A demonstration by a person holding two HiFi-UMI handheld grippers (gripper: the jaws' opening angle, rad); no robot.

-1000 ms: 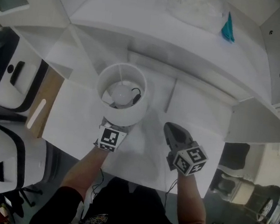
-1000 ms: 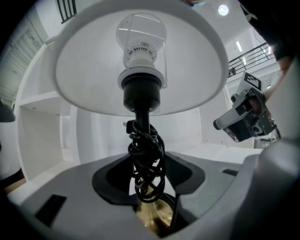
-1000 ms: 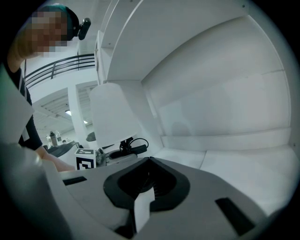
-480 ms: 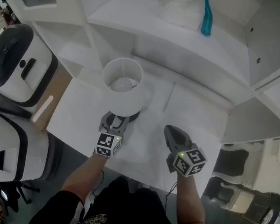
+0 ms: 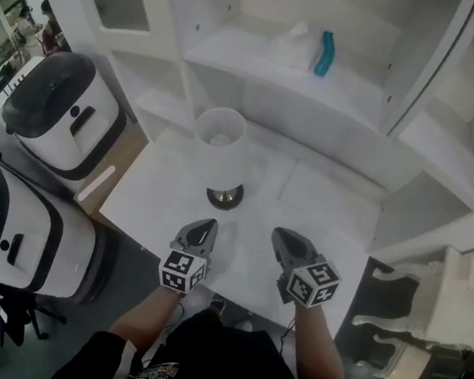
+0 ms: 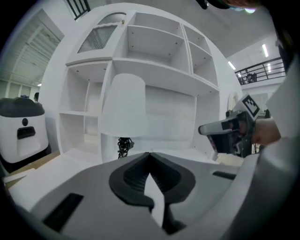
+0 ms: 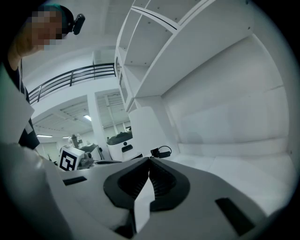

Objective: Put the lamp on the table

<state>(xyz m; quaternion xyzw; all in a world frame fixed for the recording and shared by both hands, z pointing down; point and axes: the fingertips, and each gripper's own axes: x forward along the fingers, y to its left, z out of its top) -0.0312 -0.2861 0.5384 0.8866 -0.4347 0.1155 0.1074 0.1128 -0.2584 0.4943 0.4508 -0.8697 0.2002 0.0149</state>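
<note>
On the white table, the white drum-shade lamp with a round brass base stands upright, ahead of both grippers and apart from them. Left gripper: jaws just closed, clenched on nothing. Right gripper: clenched, empty.

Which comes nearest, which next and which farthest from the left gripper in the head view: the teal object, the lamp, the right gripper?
From the left gripper, jaws just closed and empty:
1. Lamp, on the table just ahead.
2. Right gripper, alongside on the right.
3. Teal object, on the shelf beyond.
</note>
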